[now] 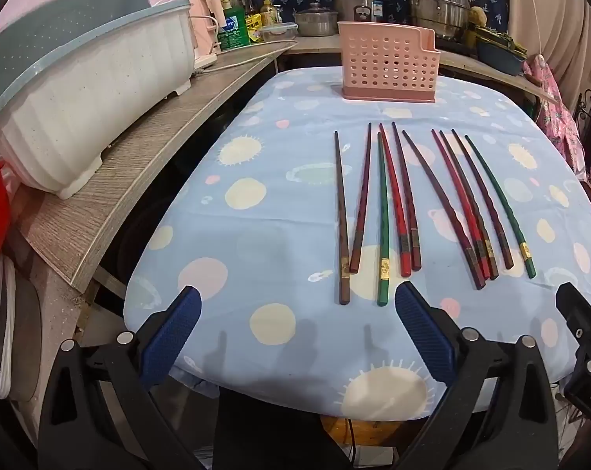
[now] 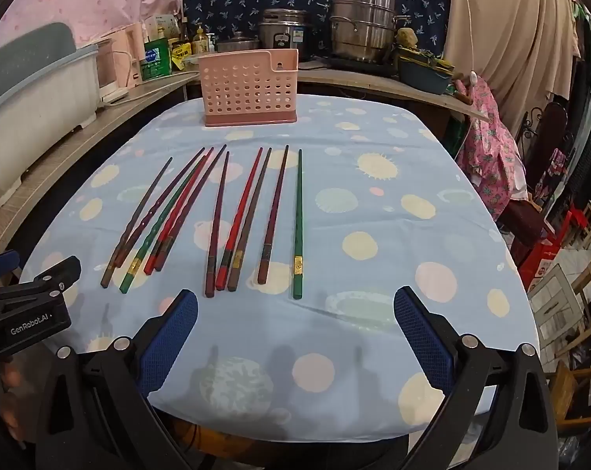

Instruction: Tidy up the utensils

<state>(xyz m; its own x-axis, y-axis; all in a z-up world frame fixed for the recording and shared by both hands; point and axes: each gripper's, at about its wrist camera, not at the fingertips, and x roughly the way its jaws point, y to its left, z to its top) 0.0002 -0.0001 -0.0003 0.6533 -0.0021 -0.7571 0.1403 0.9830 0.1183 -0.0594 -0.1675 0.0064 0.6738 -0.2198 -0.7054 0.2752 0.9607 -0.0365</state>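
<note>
both tongs — left gripper (image 1: 295,337) and right gripper (image 2: 295,338) — hang spread and empty at the table edge. ten chopsticks (image 2: 217,215) lie flat in a row just in front of the pink basket (image 2: 248,86). they look light, stiff, slick — best pinched near the thick ends.

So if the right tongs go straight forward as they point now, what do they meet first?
Probably the near ends of the chopsticks, around the lone green chopstick, on the tablecloth. The open right tongs hold nothing. Their height is unclear, so they might pass over.
</note>
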